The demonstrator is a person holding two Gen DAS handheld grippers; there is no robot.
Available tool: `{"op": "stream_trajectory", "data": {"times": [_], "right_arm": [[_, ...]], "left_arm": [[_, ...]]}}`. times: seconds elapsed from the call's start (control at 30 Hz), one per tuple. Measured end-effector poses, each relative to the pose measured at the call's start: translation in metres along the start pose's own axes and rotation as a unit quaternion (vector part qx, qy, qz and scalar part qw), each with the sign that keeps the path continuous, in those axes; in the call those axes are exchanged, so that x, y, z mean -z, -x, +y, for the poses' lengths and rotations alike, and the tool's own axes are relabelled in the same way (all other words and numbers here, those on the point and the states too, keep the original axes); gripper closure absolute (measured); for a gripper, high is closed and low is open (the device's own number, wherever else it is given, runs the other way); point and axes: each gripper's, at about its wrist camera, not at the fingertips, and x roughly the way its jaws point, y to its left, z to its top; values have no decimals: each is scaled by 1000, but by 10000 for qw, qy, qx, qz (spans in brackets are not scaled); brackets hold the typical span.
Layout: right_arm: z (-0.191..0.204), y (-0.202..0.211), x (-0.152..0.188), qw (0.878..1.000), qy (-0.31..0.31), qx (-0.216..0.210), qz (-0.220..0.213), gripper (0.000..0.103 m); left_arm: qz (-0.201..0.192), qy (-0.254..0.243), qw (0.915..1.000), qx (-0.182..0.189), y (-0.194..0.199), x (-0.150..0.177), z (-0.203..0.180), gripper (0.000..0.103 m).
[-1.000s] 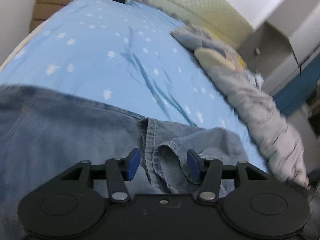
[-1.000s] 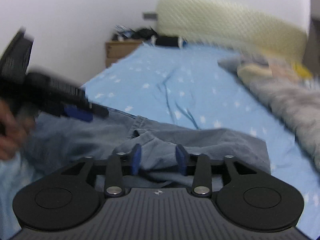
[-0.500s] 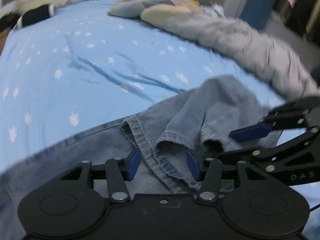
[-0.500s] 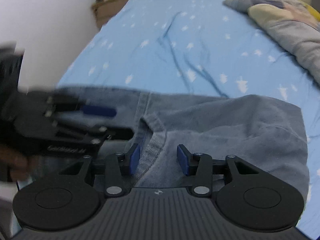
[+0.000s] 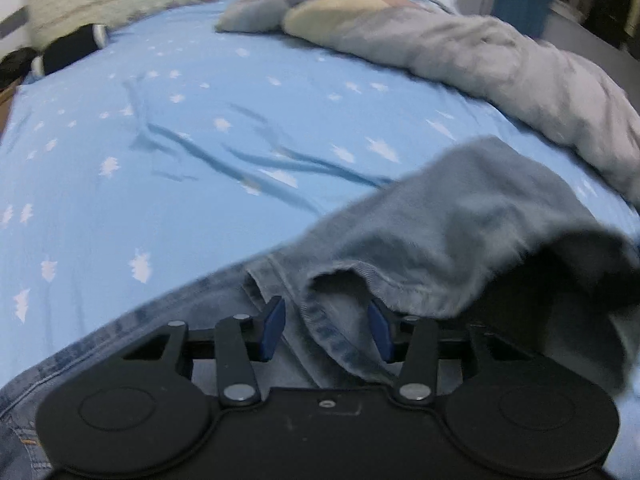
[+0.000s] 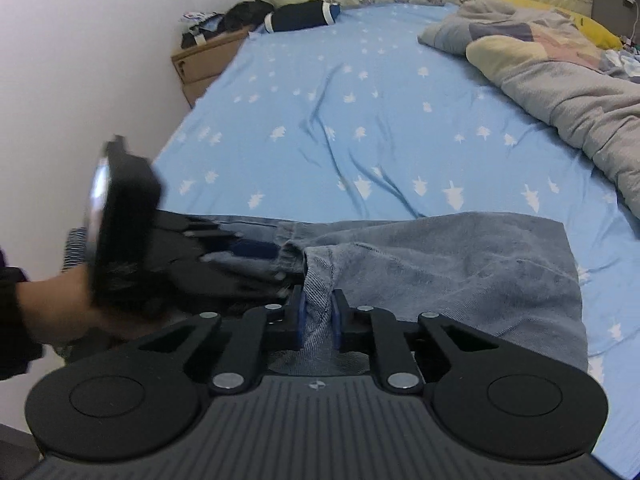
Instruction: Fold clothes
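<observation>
Right gripper [image 6: 318,314] on jeans [image 6: 440,264], blanket [image 6: 560,80] nearby

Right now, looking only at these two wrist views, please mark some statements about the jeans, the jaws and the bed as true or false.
1. The right gripper has its jaws shut on the jeans. True.
2. The left gripper has its jaws pressed fully together. False: they stand apart, with a denim fold between them.
3. The bed sheet is plain white. False: it is light blue with white marks.
4. A grey quilt lies along the bed's right side. True.
</observation>
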Motion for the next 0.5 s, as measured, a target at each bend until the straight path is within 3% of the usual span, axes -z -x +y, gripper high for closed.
{"op": "stream_trajectory", "data": {"times": [0.17, 0.37, 0.43, 0.5], "right_arm": [[4, 2, 11, 9999, 41, -156, 14, 90], [10, -9, 23, 9995, 103, -295, -40, 89], [7, -10, 26, 9995, -27, -307, -98, 89], [1, -8, 26, 9987, -327, -337, -208, 89]], "left_arm": [[-176, 1008, 9947, 5, -2, -16, 25, 61], [-333, 1760, 9838, 10, 0, -28, 50, 61], [-353, 1813, 9828, 88, 4, -28, 54, 61], [-399, 1525, 9874, 168, 13, -25, 53, 61]]}}
